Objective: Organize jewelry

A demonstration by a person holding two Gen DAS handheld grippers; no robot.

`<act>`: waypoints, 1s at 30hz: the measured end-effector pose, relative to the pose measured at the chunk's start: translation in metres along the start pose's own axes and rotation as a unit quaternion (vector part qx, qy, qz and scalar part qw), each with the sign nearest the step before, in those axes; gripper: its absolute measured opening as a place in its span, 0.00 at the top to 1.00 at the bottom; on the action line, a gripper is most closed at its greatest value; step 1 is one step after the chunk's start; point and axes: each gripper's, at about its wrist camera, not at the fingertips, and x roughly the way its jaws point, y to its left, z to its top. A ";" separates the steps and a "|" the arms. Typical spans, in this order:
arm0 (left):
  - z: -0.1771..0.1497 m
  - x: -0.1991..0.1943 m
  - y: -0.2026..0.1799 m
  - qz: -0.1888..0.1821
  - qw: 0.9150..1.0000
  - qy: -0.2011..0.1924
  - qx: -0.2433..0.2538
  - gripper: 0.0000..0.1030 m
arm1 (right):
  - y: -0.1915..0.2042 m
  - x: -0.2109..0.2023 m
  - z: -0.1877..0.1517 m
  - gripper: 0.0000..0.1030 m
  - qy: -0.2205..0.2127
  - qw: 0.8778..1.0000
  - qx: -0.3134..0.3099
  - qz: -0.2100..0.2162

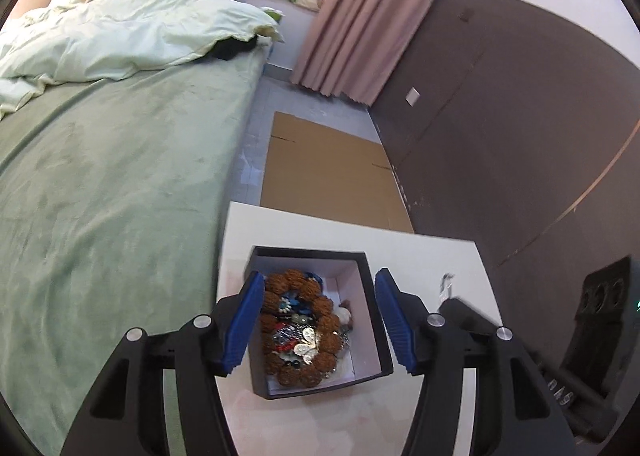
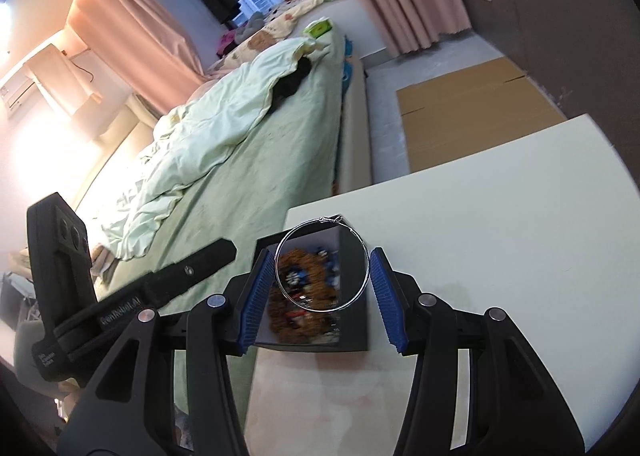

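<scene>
A bed (image 1: 120, 175) with a green sheet fills the room's left side, and flattened cardboard (image 1: 332, 171) lies on the floor beyond the white table (image 1: 432, 256). On the table sits an open black jewelry box (image 1: 370, 320) with a white lining, holding a brown beaded bracelet (image 1: 296, 328) ringed around a tangle of smaller brooches and trinkets.

The left gripper (image 1: 318, 324) hovers above the box with its blue pads spread and nothing between them.

The right gripper (image 2: 320, 296) is half open, its pads holding a large thin silver hoop earring (image 2: 322, 264) by its opposite sides, poised over the box (image 2: 352, 296).

The step in hand looks like carrying the hoop to the box. Next, the right gripper should lower toward the bare white corner and spread to let the hoop drop flat, clear of the bracelet.
</scene>
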 end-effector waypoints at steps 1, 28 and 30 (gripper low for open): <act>0.002 -0.002 0.003 -0.001 1.000 -0.002 -0.005 0.46 | 0.002 0.004 -0.001 0.51 0.003 1.000 0.000 0.002; -0.014 -0.058 0.014 0.008 0.999 -0.038 -0.007 0.18 | 0.007 -0.024 -0.023 0.13 0.011 1.000 -0.001 -0.008; -0.019 -0.064 0.008 0.009 0.999 -0.041 0.004 0.16 | 0.006 -0.035 -0.025 0.13 0.005 1.000 -0.004 -0.010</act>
